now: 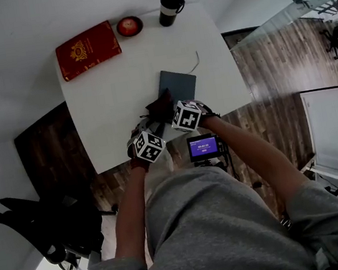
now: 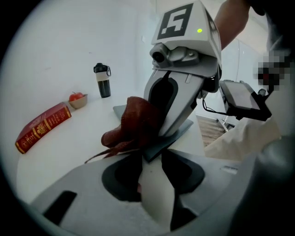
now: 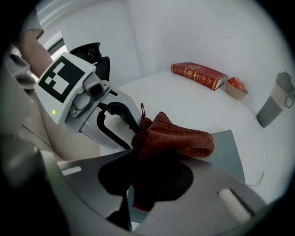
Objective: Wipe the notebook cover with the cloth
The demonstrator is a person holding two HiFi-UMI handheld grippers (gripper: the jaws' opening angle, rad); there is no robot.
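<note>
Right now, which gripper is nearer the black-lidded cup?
Right. The right gripper is over the notebook's near end, the cup beyond it at the table's far edge. The left gripper sits further back and to the left, by the table's near edge.

The rust-brown cloth (image 3: 179,138) shows a coarse, nubby knit with a fringed edge. The notebook (image 1: 180,85) has a smooth, matt slate-grey cover. The white worktop (image 1: 118,88) is smooth with a dull sheen. A red book (image 1: 87,49) has a leather-look cover with gilt stamping. The left gripper (image 2: 152,159) and right gripper (image 3: 147,182) wear matt grey plastic. The floor (image 1: 270,53) is dark wood plank.
</note>
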